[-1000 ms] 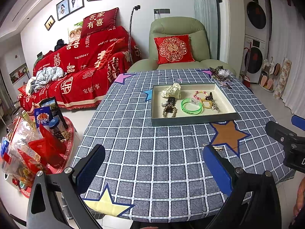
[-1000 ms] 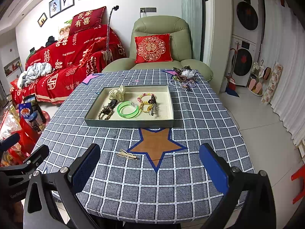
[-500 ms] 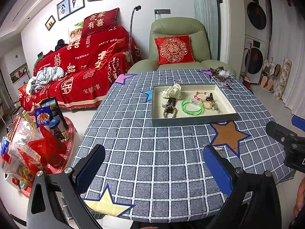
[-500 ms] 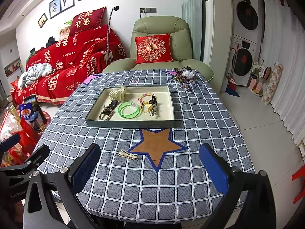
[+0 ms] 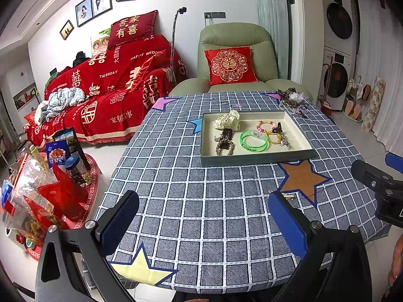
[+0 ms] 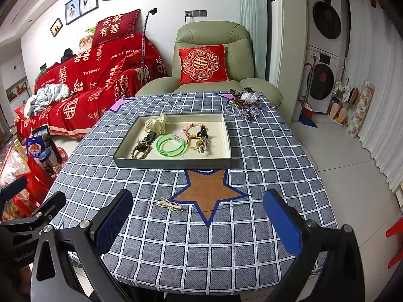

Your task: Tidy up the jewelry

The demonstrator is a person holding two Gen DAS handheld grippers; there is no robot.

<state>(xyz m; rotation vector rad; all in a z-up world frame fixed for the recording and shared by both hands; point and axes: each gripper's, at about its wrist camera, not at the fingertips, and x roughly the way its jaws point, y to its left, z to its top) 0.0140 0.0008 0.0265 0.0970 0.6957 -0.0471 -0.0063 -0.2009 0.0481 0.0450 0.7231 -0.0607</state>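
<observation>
Both wrist views over a table covered by a checked cloth [image 6: 252, 156], during the jewelry-organizing task. We hold the left gripper [image 5: 201, 216] and the right gripper [image 6: 199, 216] above the near edge of the table, each with its fingers spread wide and nothing between them. A shallow tray [image 6: 171, 163] sits toward the far half of the table and already carries a green bangle [image 6: 170, 145], a yellow ring [image 6: 193, 142], a beaded bracelet [image 6: 192, 127], a dark clip [image 6: 204, 138], a braided bracelet [image 6: 142, 147] and a cream bow [image 6: 157, 123]. Loose pieces lie outside it: a small pale hair pin [image 6: 170, 204] on the cloth beside the left point of the brown star [image 6: 207, 192], near the right gripper, and a tangled pile [image 6: 244, 103] at the far right corner. We judge the pin to be the likely next pick. Being thin and flat on soft fabric, it could slip out from between the broad pads, or the fingers could pinch the cloth and drag it, shifting the tray. The pile may also come up as a clump, with strands snagging and pieces falling off the table edge.
</observation>
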